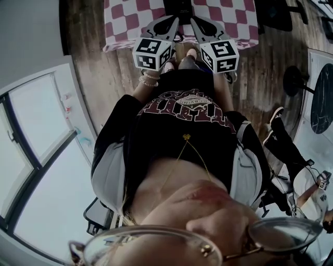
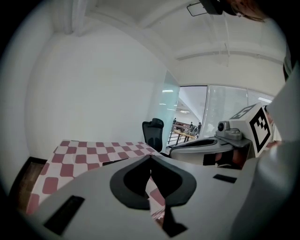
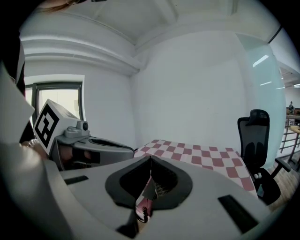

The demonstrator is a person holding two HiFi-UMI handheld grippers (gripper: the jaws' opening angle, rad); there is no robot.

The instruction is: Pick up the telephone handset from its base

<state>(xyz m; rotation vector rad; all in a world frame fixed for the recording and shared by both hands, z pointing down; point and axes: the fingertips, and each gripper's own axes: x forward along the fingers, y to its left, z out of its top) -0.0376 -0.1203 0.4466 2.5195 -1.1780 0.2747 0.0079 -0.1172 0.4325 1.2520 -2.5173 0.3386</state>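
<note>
A counter draped in a red-and-white checked cloth lies just ahead of both tools. The grey left tool has its jaws pressed tip to tip with nothing between them. The grey right tool is the same, closed and empty. The two are held side by side at the counter's near edge, above a brown wooden floor. A dark shape at the middle of the counter, just past the tool tips, is probably the black telephone; its handset cannot be told apart from the base. A black coiled cord shows on the counter below the right tool. A black office chair stands beside the counter.
</note>
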